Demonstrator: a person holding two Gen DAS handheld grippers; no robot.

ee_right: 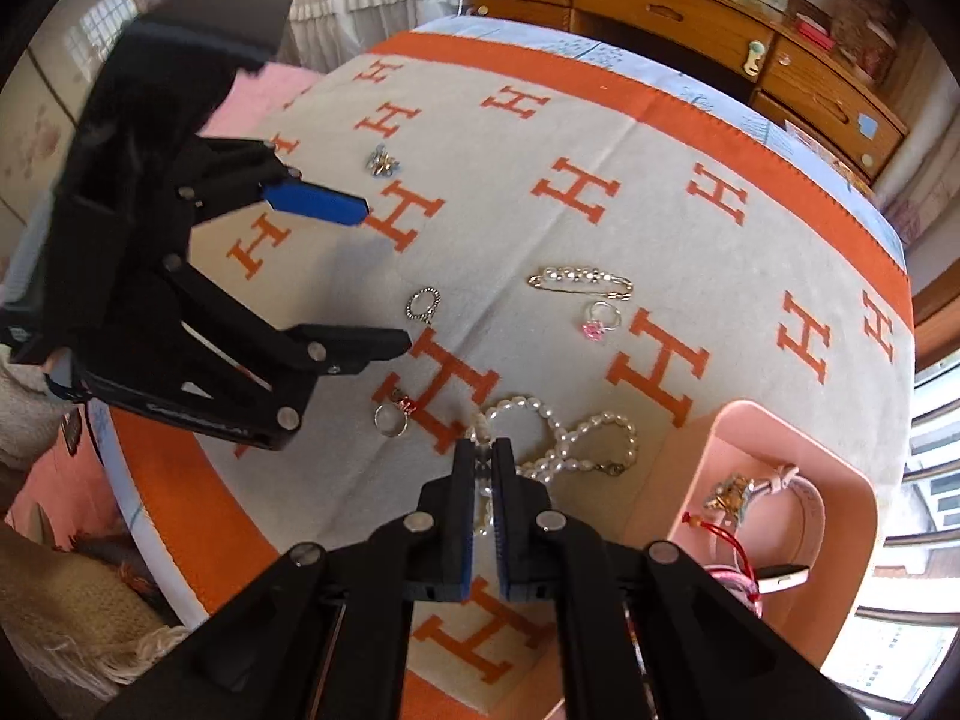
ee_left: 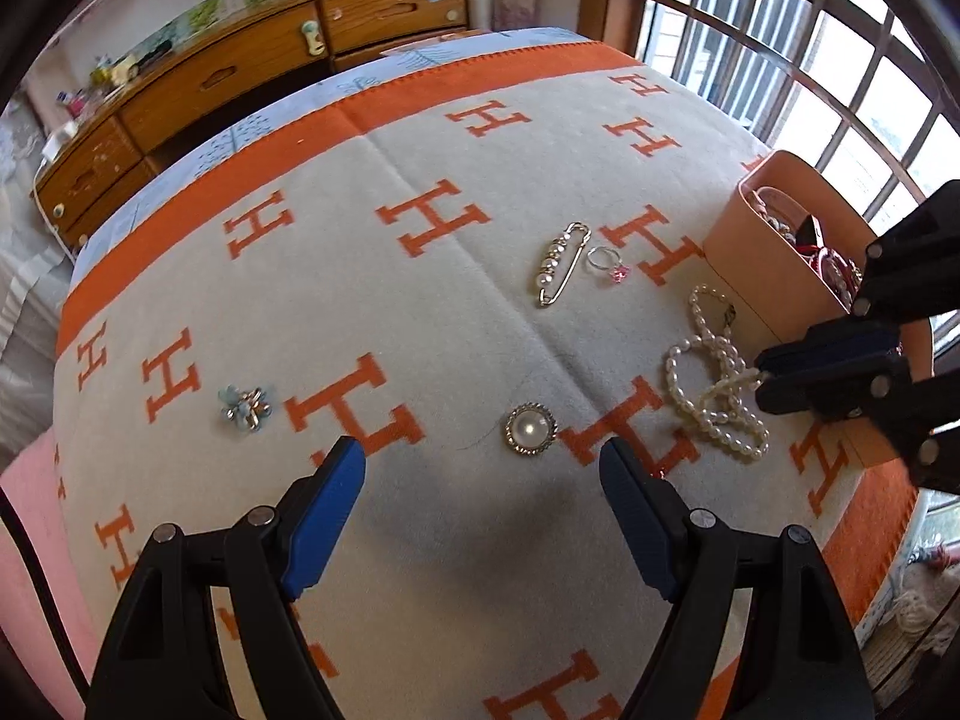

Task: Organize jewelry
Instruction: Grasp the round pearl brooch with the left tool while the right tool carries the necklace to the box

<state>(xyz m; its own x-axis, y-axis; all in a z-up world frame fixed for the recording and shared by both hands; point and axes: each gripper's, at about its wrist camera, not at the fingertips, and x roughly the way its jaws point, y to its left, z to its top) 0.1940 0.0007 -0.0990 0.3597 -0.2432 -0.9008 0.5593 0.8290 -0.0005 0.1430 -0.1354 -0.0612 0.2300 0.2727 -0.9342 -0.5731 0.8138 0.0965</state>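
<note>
A pearl necklace (ee_left: pixel 714 384) (ee_right: pixel 564 450) lies looped on the H-patterned blanket (ee_left: pixel 420 312) beside a pink box (ee_left: pixel 756 258) (ee_right: pixel 744 414). My right gripper (ee_right: pixel 486 450) (ee_left: pixel 762 375) is shut on one strand of it, with pearls showing between the pads. My left gripper (ee_left: pixel 483 480) (ee_right: pixel 384 273) hangs open just in front of a round pearl brooch (ee_left: pixel 531 429) (ee_right: pixel 423 304), with nothing between its fingers. Also on the blanket are a blue flower brooch (ee_left: pixel 246 408) (ee_right: pixel 383 161), a pearl safety pin (ee_left: pixel 561 264) (ee_right: pixel 579 279), a pink-stone ring (ee_left: pixel 609 264) (ee_right: pixel 597 321) and a red-stone ring (ee_right: pixel 393 417).
The box holds a pink-strapped watch (ee_right: pixel 792 504), a red cord and a gold piece. A wooden dresser (ee_left: pixel 240 72) (ee_right: pixel 690 12) stands beyond the bed. A barred window (ee_left: pixel 810 60) runs along the box side. The blanket's orange border marks the bed edges.
</note>
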